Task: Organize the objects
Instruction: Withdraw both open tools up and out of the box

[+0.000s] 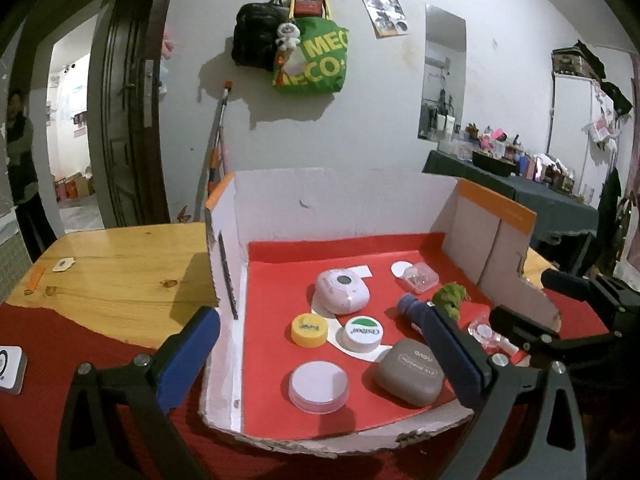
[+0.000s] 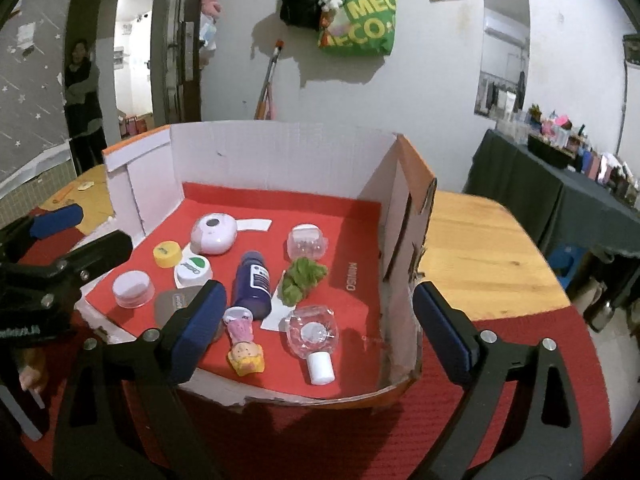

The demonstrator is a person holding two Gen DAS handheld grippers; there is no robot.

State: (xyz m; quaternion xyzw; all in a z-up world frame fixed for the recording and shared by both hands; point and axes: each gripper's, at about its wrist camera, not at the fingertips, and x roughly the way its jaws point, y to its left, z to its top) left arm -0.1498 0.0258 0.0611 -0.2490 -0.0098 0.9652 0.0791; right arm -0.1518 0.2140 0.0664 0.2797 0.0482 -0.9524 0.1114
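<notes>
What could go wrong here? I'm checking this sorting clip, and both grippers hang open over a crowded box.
1. The box is packed: the blue bottle, doll and clear bottle lie close, so the open right gripper could knock neighbours.
2. The left gripper straddles the box's left wall; descending, a finger may catch it.
3. The grippers sit close and might collide.
</notes>
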